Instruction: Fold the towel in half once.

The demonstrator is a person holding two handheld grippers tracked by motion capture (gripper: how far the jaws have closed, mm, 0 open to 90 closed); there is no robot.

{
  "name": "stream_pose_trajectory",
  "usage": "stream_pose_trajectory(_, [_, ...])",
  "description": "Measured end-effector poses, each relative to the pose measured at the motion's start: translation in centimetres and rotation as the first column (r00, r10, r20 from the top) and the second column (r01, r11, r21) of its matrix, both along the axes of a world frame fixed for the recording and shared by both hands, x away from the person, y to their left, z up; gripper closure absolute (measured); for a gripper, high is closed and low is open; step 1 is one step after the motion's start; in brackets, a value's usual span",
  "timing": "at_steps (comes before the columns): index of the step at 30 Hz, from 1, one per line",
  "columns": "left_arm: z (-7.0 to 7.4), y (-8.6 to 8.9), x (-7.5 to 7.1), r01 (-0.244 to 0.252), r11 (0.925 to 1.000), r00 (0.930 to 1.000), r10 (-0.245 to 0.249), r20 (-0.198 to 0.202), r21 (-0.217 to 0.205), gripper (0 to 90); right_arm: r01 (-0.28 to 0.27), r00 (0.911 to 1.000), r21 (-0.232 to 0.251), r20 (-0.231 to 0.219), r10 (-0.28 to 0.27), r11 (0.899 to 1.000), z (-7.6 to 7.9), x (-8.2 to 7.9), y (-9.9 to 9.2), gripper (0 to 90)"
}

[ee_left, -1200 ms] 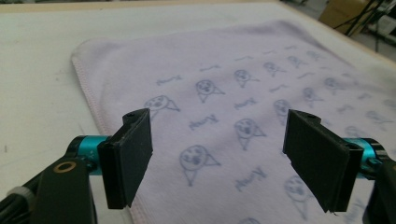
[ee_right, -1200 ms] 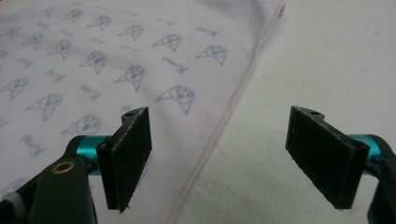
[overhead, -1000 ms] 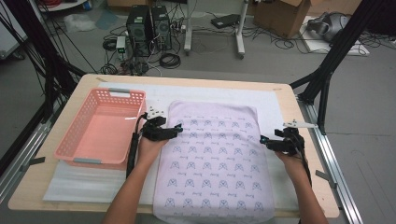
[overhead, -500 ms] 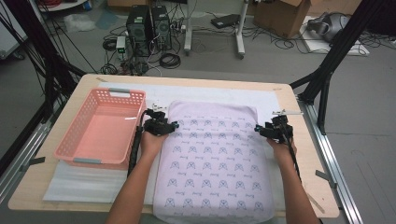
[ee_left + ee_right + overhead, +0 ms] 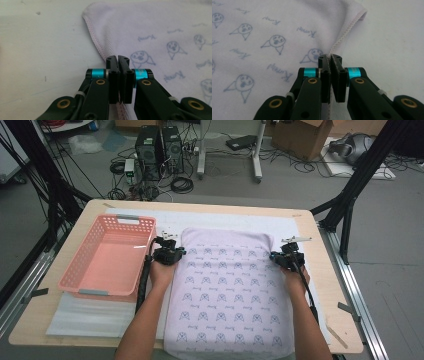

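Your towel (image 5: 230, 295) is pale lilac, printed with small blue cartoon faces and script, and hemmed with a stitched edge. It lies spread flat and lengthwise, just right of the pink basket (image 5: 107, 257), its far corners rounded. Its left and right hems, near the far end, are each pinched upward slightly.

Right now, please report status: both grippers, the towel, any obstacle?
Left gripper shut on towel left hem; right gripper shut on right hem. Jaws just closed. Towel flat on table. Pink basket left, apart.
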State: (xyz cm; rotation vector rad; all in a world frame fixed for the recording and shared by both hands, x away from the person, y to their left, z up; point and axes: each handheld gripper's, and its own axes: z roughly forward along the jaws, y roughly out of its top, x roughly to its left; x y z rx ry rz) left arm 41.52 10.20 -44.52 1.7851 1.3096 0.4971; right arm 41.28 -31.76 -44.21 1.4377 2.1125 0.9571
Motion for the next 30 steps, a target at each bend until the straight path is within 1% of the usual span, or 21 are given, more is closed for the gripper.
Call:
stream_pose_trajectory(2, [0.8, 0.2, -0.4, 0.007, 0.9999, 0.9995, -0.007, 0.032, -0.008, 87.2, -0.01, 0.9999, 0.0, 0.01, 0.01, 1.0, 0.3, -0.3, -0.1, 86.6])
stream_pose_trajectory(4, [1.4, 0.3, -0.8, 0.019, 0.9996, 0.9993, -0.018, 0.033, -0.02, 87.1, -0.021, 0.9997, -0.001, 0.014, 0.021, 1.0, 0.8, -0.7, -0.3, 86.6])
stream_pose_trajectory(5, [1.7, 0.4, -1.1, 0.028, 0.9993, 0.999, -0.028, 0.034, -0.025, 87.1, -0.025, 0.9996, 0.011, 0.017, 0.025, 1.0, 1.0, -1.0, -0.4, 86.6])
stream_pose_trajectory(6, [2.0, 0.4, -1.5, 0.043, 0.9988, 0.9985, -0.043, 0.035, -0.024, 87.1, -0.032, 0.999, 0.02, 0.033, 0.031, 0.999, 1.3, -1.5, -0.6, 86.6])
stream_pose_trajectory(7, [2.2, 0.5, -1.9, 0.048, 0.9986, 0.998, -0.047, 0.043, -0.023, 87.1, -0.036, 0.9987, 0.032, 0.038, 0.035, 0.999, 1.5, -1.9, -0.7, 86.5])
stream_pose_trajectory(9, [2.6, 0.7, -2.5, 0.056, 0.9979, 0.9972, -0.055, 0.05, -0.032, 87.1, -0.049, 0.9974, 0.039, 0.054, 0.047, 0.998, 1.9, -2.8, -1.0, 86.5])
stream_pose_trajectory(12, [3.7, 1.0, -3.6, 0.084, 0.9961, 0.995, -0.083, 0.055, -0.027, 87.1, -0.073, 0.9948, 0.049, 0.074, 0.069, 0.996, 2.6, -4.2, -1.3, 86.4])
stream_pose_trajectory(15, [4.6, 1.1, -5.2, 0.114, 0.9926, 0.9897, -0.109, 0.092, -0.043, 87.1, -0.095, 0.9919, 0.064, 0.091, 0.089, 0.993, 3.2, -5.7, -1.6, 86.3])
stream_pose_trajectory(16, [4.7, 1.1, -5.7, 0.125, 0.991, 0.9884, -0.12, 0.094, -0.049, 87.1, -0.098, 0.9914, 0.076, 0.095, 0.09, 0.992, 3.4, -6.3, -1.7, 86.3])
stream_pose_trajectory(18, [4.7, 1.3, -6.8, 0.147, 0.9876, 0.9852, -0.141, 0.097, -0.055, 87.1, -0.11, 0.9894, 0.084, 0.104, 0.101, 0.99, 3.6, -7.4, -1.9, 86.2])
stream_pose_trajectory(21, [4.4, 1.5, -8.4, 0.163, 0.9844, 0.9827, -0.156, 0.1, -0.067, 87.0, -0.127, 0.9875, 0.098, 0.106, 0.116, 0.987, 3.6, -8.9, -2.1, 86.2])
stream_pose_trajectory(23, [3.9, 1.7, -9.6, 0.177, 0.9824, 0.9802, -0.17, 0.102, -0.06, 87.0, -0.138, 0.9862, 0.096, 0.105, 0.128, 0.986, 3.5, -9.7, -2.3, 86.1])
stream_pose_trajectory(24, [3.7, 1.8, -10.1, 0.183, 0.9817, 0.9791, -0.178, 0.099, -0.052, 86.9, -0.143, 0.9859, 0.105, 0.103, 0.132, 0.984, 3.4, -10.2, -2.3, 86.1])
stream_pose_trajectory(26, [3.2, 2.1, -10.8, 0.192, 0.98, 0.978, -0.187, 0.093, -0.052, 86.9, -0.157, 0.9846, 0.102, 0.094, 0.148, 0.982, 3.3, -10.9, -2.3, 86.1])
stream_pose_trajectory(27, [2.9, 2.2, -11.3, 0.189, 0.9806, 0.9788, -0.184, 0.089, -0.051, 86.9, -0.164, 0.9837, 0.094, 0.09, 0.155, 0.982, 3.2, -11.2, -2.3, 86.1])
stream_pose_trajectory(30, [2.0, 2.4, -12.3, 0.206, 0.9777, 0.977, -0.203, 0.067, -0.041, 86.9, -0.171, 0.9836, 0.092, 0.075, 0.164, 0.981, 2.9, -12.3, -2.3, 86.1])
